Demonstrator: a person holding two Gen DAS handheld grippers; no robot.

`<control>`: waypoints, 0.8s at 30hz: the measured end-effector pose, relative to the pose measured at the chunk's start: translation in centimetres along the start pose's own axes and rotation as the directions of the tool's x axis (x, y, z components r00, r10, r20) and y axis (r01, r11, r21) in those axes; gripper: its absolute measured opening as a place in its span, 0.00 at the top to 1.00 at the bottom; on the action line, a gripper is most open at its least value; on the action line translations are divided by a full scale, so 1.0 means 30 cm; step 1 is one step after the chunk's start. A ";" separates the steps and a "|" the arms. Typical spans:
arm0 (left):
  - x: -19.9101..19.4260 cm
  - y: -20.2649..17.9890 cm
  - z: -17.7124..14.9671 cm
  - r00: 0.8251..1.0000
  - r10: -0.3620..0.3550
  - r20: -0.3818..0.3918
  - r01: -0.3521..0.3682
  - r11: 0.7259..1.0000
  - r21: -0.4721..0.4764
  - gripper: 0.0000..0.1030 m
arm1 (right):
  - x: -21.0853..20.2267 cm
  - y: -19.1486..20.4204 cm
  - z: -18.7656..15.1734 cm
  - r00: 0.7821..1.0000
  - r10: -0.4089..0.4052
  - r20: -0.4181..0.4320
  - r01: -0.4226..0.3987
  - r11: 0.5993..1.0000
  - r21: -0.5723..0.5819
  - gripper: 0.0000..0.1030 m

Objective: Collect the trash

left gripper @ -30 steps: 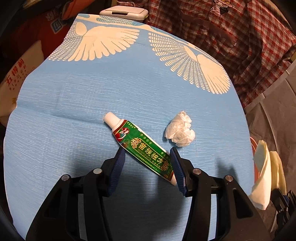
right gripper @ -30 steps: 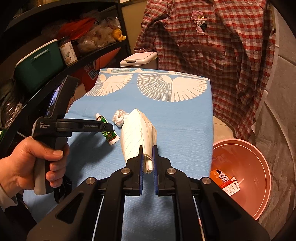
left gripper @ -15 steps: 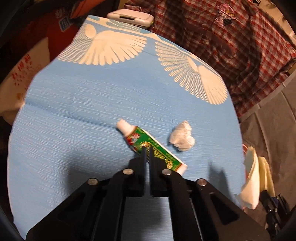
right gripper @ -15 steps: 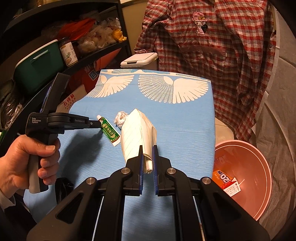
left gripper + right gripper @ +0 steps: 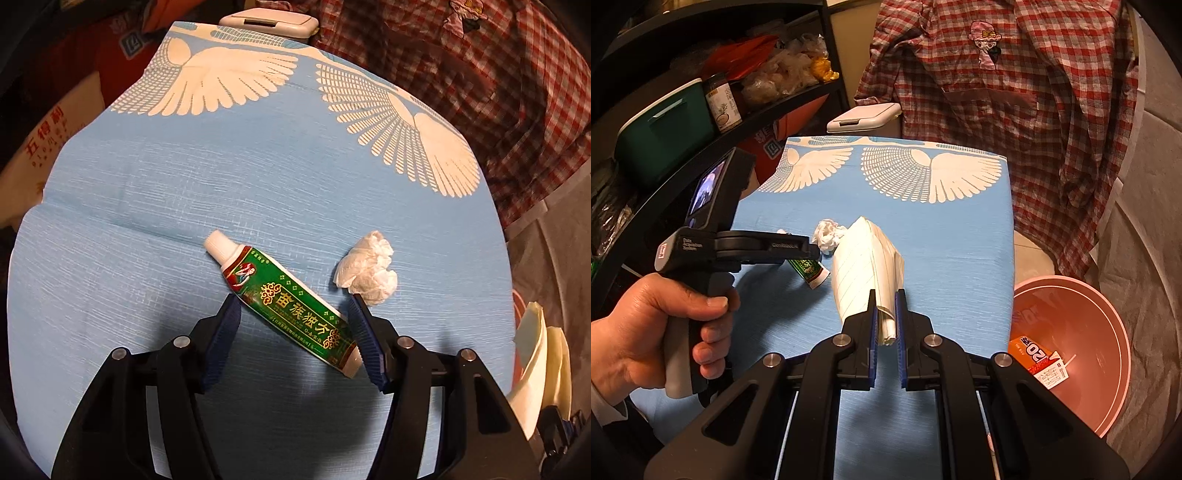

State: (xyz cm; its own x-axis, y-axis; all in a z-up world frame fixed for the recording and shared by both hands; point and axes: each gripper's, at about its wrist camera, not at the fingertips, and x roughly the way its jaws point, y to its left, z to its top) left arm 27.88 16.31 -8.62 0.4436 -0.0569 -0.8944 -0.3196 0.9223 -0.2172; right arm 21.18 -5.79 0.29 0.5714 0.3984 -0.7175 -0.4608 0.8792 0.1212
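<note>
— While the left gripper [image 5: 293, 325] hangs over the blue cloth [image 5: 184, 206], what's between its fingers?

— A green ointment tube [image 5: 286, 301], lying flat and slanting from far left to near right; the jaws are spread wide either side of it, not squeezing.

— And the crumpled tissue [image 5: 369, 271]?

— On the cloth just right of the tube, near the right fingertip.

— The right gripper [image 5: 885, 317]?

— Clenched on a folded paper boat [image 5: 866, 264] (lined paper), above the cloth. The pink bin [image 5: 1082, 325] sits low at the right, a printed wrapper [image 5: 1039, 360] inside.
</note>
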 end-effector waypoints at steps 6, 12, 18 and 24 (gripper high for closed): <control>0.005 -0.013 0.001 0.999 0.036 0.003 -0.036 0.998 0.055 0.45 | 0.006 0.011 -0.001 1.000 0.002 -0.002 -0.002 1.000 -0.007 0.91; -0.015 0.030 0.003 0.999 0.051 -0.017 -0.050 0.997 0.052 0.82 | 0.003 0.012 -0.001 1.000 0.001 0.002 -0.001 1.000 -0.006 0.91; -0.055 0.079 -0.004 0.999 0.036 -0.006 -0.036 0.998 0.060 0.96 | -0.004 0.015 0.002 1.000 0.001 0.008 0.000 1.000 -0.006 0.91; -0.114 0.092 -0.020 0.998 0.048 0.033 -0.051 0.993 0.108 0.96 | -0.007 0.019 0.006 1.000 -0.004 0.011 0.004 1.000 -0.007 0.91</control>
State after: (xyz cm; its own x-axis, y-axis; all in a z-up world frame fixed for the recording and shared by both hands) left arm 24.98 18.80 -6.39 0.4553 0.0003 -0.8903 -0.2499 0.9598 -0.1275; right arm 20.93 -5.31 0.64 0.5806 0.3974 -0.7106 -0.4631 0.8790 0.1133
